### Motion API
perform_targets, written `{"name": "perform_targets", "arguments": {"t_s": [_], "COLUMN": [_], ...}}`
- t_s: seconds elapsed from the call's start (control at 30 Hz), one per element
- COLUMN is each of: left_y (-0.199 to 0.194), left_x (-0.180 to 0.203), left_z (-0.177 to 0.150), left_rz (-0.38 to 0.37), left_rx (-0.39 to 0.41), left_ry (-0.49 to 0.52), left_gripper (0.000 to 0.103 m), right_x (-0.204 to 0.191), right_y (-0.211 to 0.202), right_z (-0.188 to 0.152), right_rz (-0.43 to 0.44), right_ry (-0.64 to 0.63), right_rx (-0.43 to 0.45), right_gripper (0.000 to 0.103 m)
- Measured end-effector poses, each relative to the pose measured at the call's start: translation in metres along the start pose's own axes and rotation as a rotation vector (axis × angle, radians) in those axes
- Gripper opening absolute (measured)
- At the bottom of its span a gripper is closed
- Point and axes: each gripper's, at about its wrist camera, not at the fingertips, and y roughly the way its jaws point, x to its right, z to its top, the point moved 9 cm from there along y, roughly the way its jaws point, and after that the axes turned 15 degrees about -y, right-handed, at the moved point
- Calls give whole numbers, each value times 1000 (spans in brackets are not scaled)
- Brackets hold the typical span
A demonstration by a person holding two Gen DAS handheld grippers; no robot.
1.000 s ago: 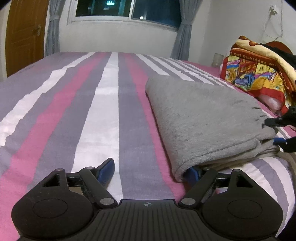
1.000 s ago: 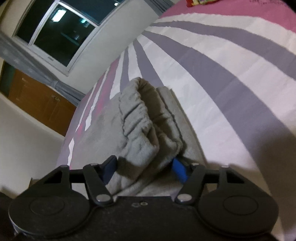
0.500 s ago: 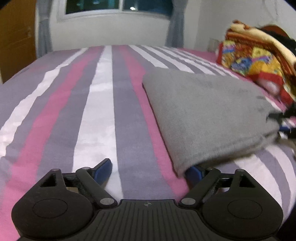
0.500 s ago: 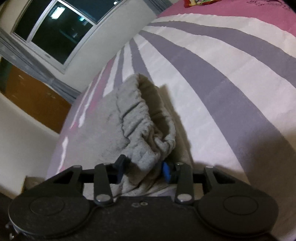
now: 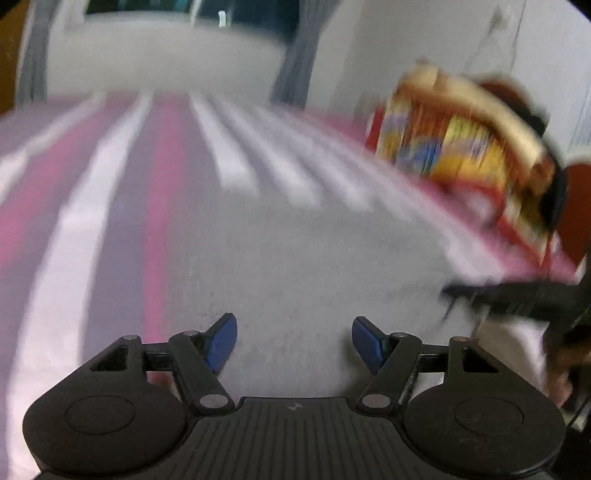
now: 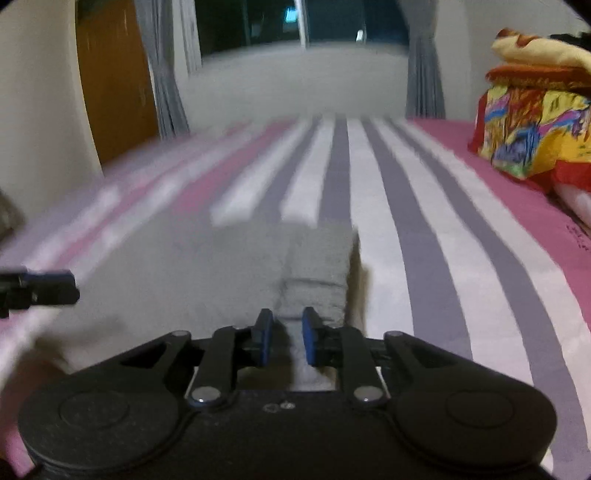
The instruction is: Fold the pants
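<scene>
1. The grey pants (image 6: 207,273) lie on the striped bed (image 6: 436,236), a folded slab toward the near edge, with their long axis running away from both tools toward the far edge under the window (image 6: 295,18).
2. The right tool (image 6: 287,338) is the one engaged: its blue pads are clenched on a bunched, thick edge of the pants at the slab's right side, and the cloth rises straight ahead of it.
3. The left tool (image 5: 294,341) is released, its pads spread wide and holding nothing. The grey cloth lies directly ahead of and beneath it, though blur hides whether the pads touch the fabric.
4. From the left tool's view the right tool shows as a dark smear at the right (image 5: 517,295). Both tools sit at the near end of the pants, side by side.
5. The pants look soft, fleecy and already layered, with a blunt, stepped stack at the right.
6. A bright patterned blanket (image 6: 535,136) is heaped at the bed's right edge, well apart from the pants.
</scene>
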Motion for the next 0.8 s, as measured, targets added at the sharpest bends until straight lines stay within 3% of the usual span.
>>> {"name": "perform_targets", "arguments": {"t_s": [0.1,0.2,0.3,0.37,0.43,0.5,0.63,0.73,0.8], "left_y": [-5,-1,25,54,87,101,72,45,48], "left_x": [4,6,4,-2,-10,-12,4,2,-6], "left_z": [10,43,76,89,87,82,83,70,55], "left_rz": [-38,-64,-48,-7,60,85,64,60,118], "left_rx": [25,82,90,46,-39,-67,-11,5,-24], "left_ry": [-21,-46,-36,-44,-41,-14,47,57,109], "left_gripper": [69,69,69,69,69,69,69,69,69], "right_x": [4,15,17,17,18,16,17,17,11], "right_y": [-11,-12,14,36,64,68,47,10,1], "right_z": [9,36,59,63,55,49,59,56,43], "right_rz": [30,27,28,24,19,22,28,33,43], "right_ry": [-8,-2,-19,-46,-47,-40,-50,-34,-44], "right_rx": [34,116,117,67,-24,-24,16,79,72], "right_gripper": [18,24,24,22,22,22,24,35,39]}}
